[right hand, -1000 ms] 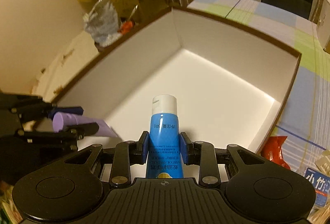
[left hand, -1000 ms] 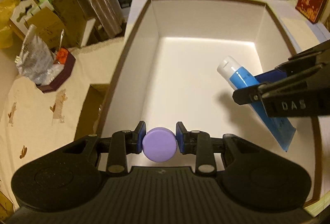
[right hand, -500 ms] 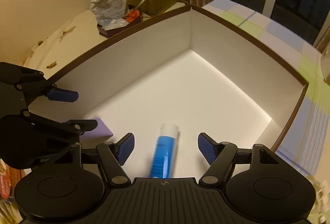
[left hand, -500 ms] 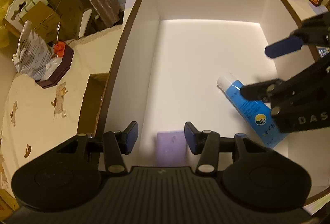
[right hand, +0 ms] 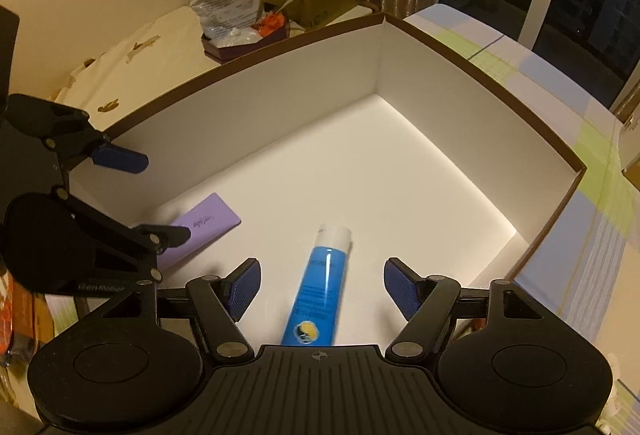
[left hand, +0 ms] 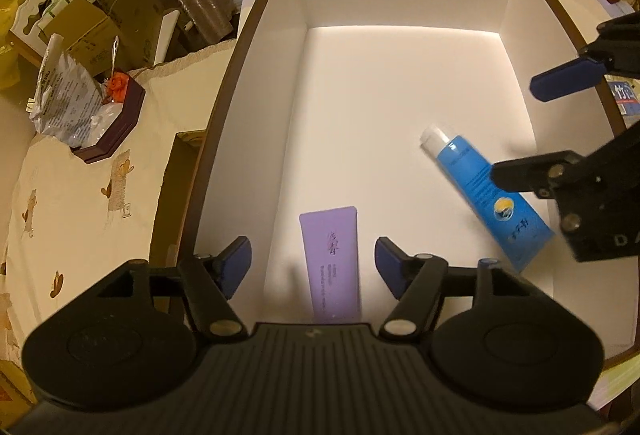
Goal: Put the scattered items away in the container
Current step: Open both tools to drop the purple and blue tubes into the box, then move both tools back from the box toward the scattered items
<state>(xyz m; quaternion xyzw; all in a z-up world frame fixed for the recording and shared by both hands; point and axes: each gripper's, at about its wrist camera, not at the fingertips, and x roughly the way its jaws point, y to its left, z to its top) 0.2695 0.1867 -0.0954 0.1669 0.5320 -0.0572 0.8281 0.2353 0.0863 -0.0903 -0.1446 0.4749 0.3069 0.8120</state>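
Purple flat squeeze tube (left hand: 331, 263) and blue white-capped squeeze tube (left hand: 482, 191) lie well apart on the floor of the large white brown-rimmed cardboard box (left hand: 256, 47). Left gripper (left hand: 313, 267) and right gripper (right hand: 322, 285) hover above them, fingers spread, empty.

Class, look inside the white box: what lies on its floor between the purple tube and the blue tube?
Nothing: in the left wrist view, only bare white box floor separates the purple tube from the blue tube.
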